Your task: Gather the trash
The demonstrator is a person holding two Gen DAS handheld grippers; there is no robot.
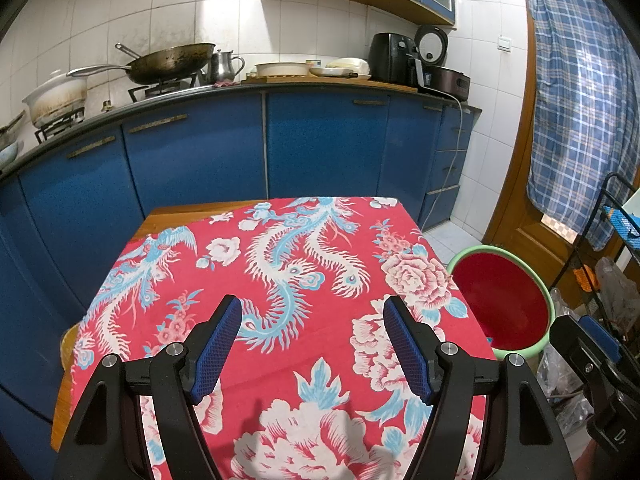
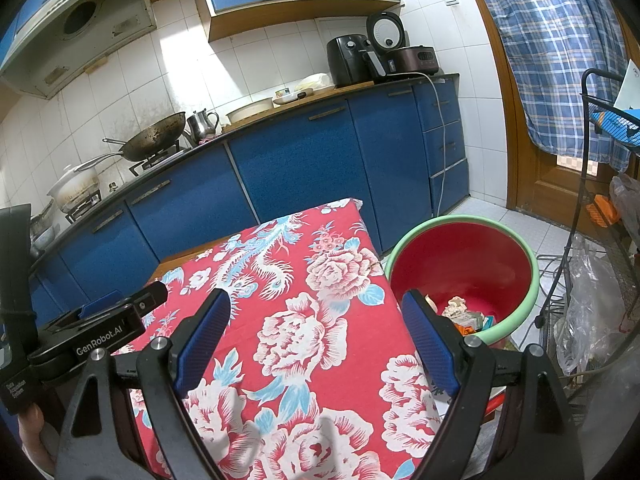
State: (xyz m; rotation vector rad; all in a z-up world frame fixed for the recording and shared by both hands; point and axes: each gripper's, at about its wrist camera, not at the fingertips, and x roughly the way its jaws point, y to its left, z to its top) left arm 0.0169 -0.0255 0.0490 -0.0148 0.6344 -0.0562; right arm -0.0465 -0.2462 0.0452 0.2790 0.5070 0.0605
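A red bucket with a green rim (image 2: 464, 264) stands on the floor to the right of the table; it also shows in the left wrist view (image 1: 504, 300). Crumpled paper and wrappers (image 2: 464, 314) lie at its bottom. The table carries a red floral cloth (image 1: 280, 280), also in the right wrist view (image 2: 304, 320), with no loose trash on it. My left gripper (image 1: 312, 320) is open and empty above the cloth. My right gripper (image 2: 316, 312) is open and empty above the table's right edge, its right finger in front of the bucket. The left gripper also appears at the left of the right wrist view (image 2: 120, 312).
Blue kitchen cabinets (image 1: 240, 152) run behind the table, with a wok (image 1: 172, 62), kettle and appliances on the counter. A wire rack (image 2: 600, 208) with plastic bags (image 2: 588, 312) stands right of the bucket. A wooden door with a plaid cloth (image 2: 552, 48) is at the far right.
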